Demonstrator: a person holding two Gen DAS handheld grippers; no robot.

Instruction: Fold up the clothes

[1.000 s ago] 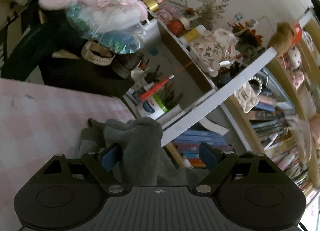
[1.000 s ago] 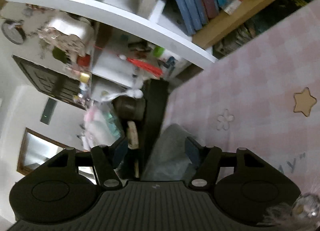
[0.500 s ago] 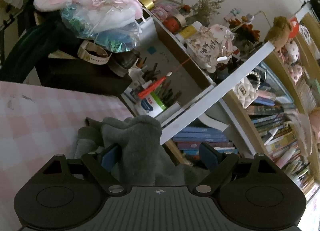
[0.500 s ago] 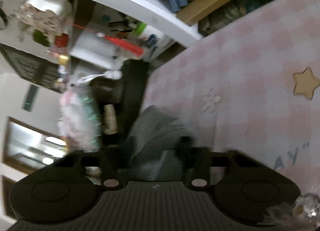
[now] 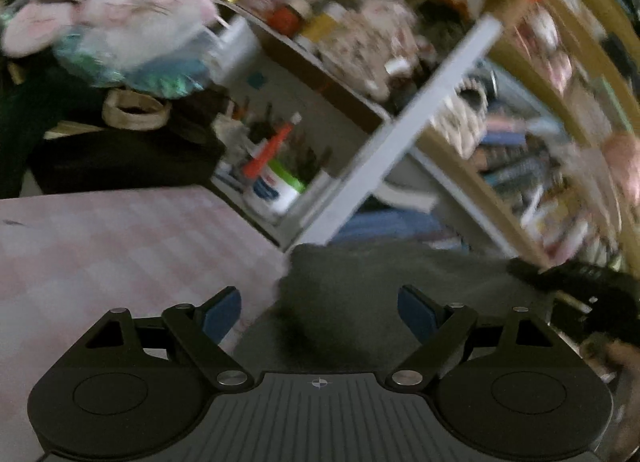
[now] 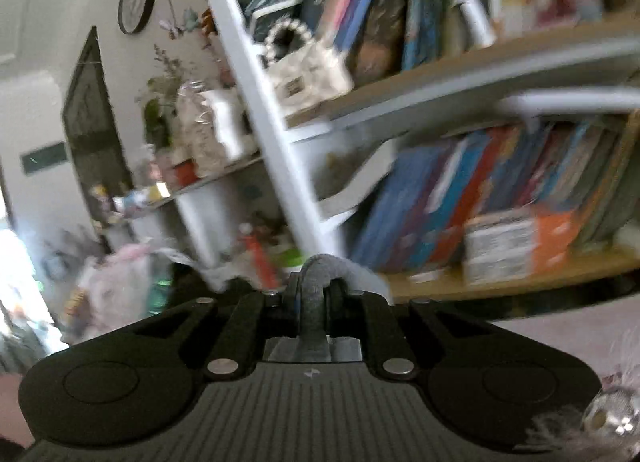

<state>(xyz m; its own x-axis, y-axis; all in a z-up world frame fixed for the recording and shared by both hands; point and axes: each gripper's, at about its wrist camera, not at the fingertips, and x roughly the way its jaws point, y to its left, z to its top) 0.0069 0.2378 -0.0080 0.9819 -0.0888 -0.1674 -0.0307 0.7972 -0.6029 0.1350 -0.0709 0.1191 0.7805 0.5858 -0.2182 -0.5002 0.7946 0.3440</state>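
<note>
Right gripper (image 6: 314, 296): jaws pinched nearly together on a fold of the grey garment (image 6: 316, 302), which loops up over the fingertips and runs down between them toward the camera. Cloth is lifted, seen against the bookshelf (image 6: 460, 101).

Left gripper (image 5: 319, 312): jaws spread wide, blue pads (image 5: 222, 312) well apart, nothing gripped. Grey garment (image 5: 368, 294) lies spread flat ahead of and under the open jaws, reaching toward the right pad; the left pad sits over the pink checked cloth (image 5: 120, 238) covering the surface. Whether either pad touches the fabric, cannot tell, frame is motion-blurred.

Far right of the left view: a dark blurred shape (image 5: 580, 286) at the garment's edge, too smeared to identify.

Beyond the garment, left view: white shelf post (image 5: 400, 133), a white tub with green lid (image 5: 276, 185) with a red item sticking up, a pile of plush toys (image 5: 120, 21).

Right view: rows of books (image 6: 480, 205), a white beaded bag (image 6: 304, 69) on the shelf, round wall clock (image 6: 136, 3).
</note>
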